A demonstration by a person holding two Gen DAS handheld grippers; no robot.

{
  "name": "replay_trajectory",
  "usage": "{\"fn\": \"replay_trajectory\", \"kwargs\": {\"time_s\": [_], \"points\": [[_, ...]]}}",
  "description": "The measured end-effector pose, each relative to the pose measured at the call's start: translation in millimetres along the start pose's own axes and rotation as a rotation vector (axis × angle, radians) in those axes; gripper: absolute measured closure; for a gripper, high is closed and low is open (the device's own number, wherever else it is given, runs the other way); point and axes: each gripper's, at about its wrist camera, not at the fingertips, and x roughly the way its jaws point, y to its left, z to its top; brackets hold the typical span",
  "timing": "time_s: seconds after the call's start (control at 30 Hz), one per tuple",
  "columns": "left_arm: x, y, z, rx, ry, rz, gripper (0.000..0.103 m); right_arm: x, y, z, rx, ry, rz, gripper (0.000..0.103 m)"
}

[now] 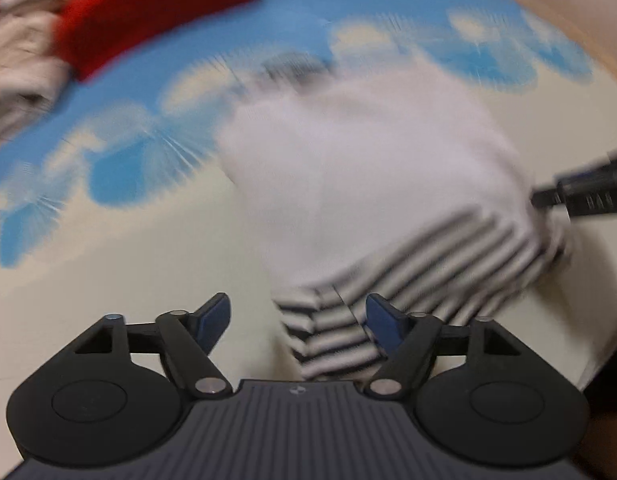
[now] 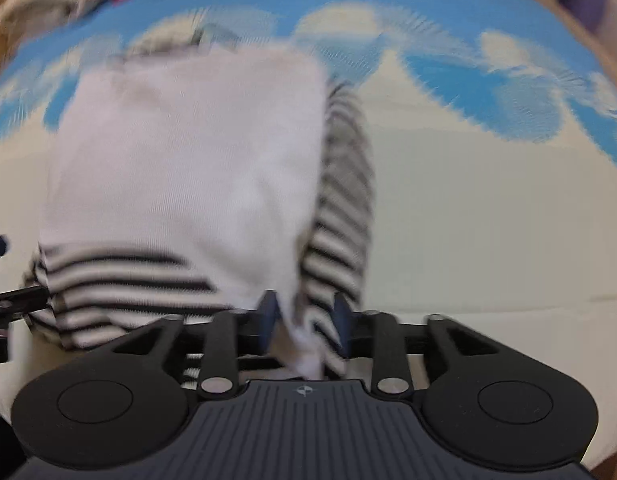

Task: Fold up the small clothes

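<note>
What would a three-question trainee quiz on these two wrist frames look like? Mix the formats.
1. True or false: the red cloth lies on top of the white garment.
2. What pattern does the garment's hem show? A: dots. B: black and white stripes. C: plain red.
3. Short answer: do the fingers of the left gripper stand wide apart or pressed together?

Key:
1. False. It lies apart, at the far left of the left wrist view.
2. B.
3. Wide apart.
</note>
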Motion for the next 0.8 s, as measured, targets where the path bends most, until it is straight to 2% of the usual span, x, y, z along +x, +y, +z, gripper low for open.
{"fn": "replay_trajectory", "kwargs": {"time_s": [0.07, 0.13, 0.2, 0.27, 0.33, 0.43, 0.5, 0.57, 0.63, 0.7, 0.8], "points": [[-39, 11, 1, -0.093, -0.101, 0.047, 0.013, -30, -6, -2, 0.031, -0.106, 0.010, 0.050], [-73, 13, -4, -0.155, -0.188, 0.079, 0.011, -59, -11, -8, 0.044, -0.203, 0.022, 0.033], [-106, 7, -16, -0.188, -0.291, 0.132, 0.004, -91, -13, -22, 0.028, -0.315, 0.006, 0.024], [-130, -3, -28, -0.213, -0.355, 0.139, 0.002, -119, -16, -39, 0.001, -0.402, -0.007, 0.017], [-142, -14, -38, -0.259, -0.355, 0.109, 0.002, -139, -17, -56, -0.005, -0.455, -0.024, 0.010], [-149, -33, -56, -0.318, -0.345, 0.038, 0.002, -162, -23, -81, 0.006, -0.524, -0.007, 0.004], [-144, -49, -71, -0.334, -0.330, 0.034, 0.002, -168, -25, -100, 0.010, -0.551, -0.010, 0.003], [-130, -66, -85, -0.318, -0.270, 0.084, 0.002, -164, -26, -119, 0.031, -0.534, -0.020, 0.003], [-115, -81, -90, -0.240, -0.203, 0.112, 0.002, -160, -20, -124, 0.060, -0.470, -0.010, 0.003], [-112, -85, -87, -0.212, -0.209, 0.112, 0.002, -158, -11, -125, 0.032, -0.483, 0.000, 0.003], [-106, -80, -82, -0.242, -0.215, 0.091, 0.002, -147, -2, -121, -0.012, -0.454, -0.043, 0.003]]}}
